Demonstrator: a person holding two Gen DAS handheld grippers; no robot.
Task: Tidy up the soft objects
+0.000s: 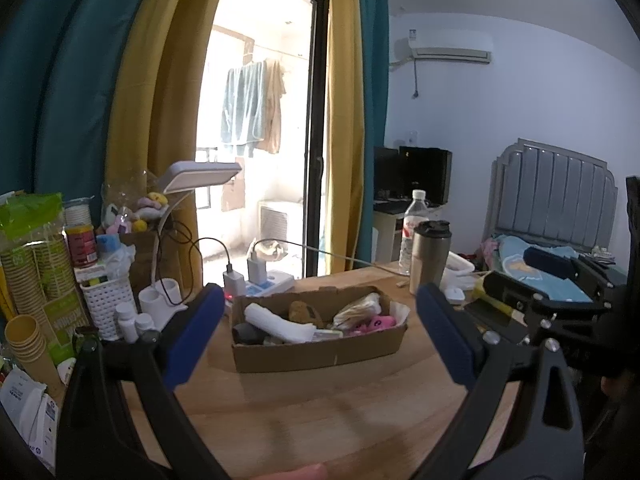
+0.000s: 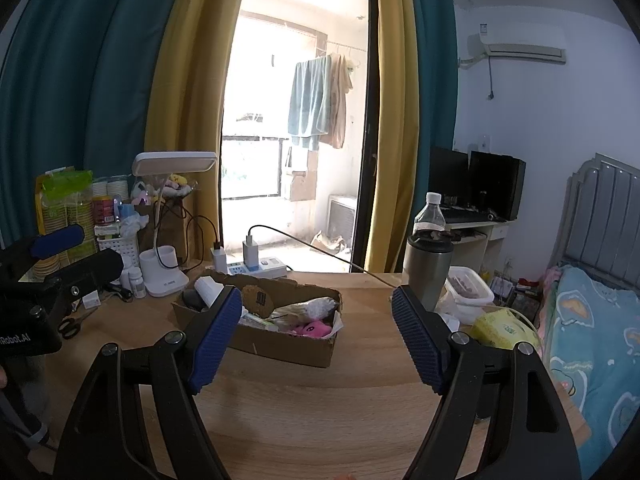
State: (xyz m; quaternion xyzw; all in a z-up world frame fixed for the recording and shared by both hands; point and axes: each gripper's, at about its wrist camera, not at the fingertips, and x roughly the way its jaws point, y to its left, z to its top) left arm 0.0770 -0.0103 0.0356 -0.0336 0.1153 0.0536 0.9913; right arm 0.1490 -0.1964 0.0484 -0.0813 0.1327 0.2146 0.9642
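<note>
A shallow cardboard box (image 1: pixel 320 354) (image 2: pixel 288 346) sits on the wooden table. It holds a white rolled cloth (image 1: pixel 280 322), a brown round pad (image 1: pixel 306 312) (image 2: pixel 258 300), a pink plush toy (image 1: pixel 374 324) (image 2: pixel 312 329), a crumpled bag (image 1: pixel 358 310) (image 2: pixel 308 308) and a dark object (image 1: pixel 246 334). My left gripper (image 1: pixel 320 336) is open and empty, held above the table in front of the box. My right gripper (image 2: pixel 316 340) is open and empty, just to the box's right front. Each gripper also shows at the edge of the other's view.
A desk lamp (image 1: pixel 200 174), power strip with chargers (image 1: pixel 260 282), white basket (image 1: pixel 106 306), paper cups (image 1: pixel 28 344) and small bottles stand at the left. A steel tumbler (image 1: pixel 428 256) (image 2: pixel 428 272), water bottle (image 1: pixel 414 228), tissue pack (image 2: pixel 500 328) and plastic tub (image 2: pixel 468 292) stand at the right. A bed (image 2: pixel 592 340) lies beyond.
</note>
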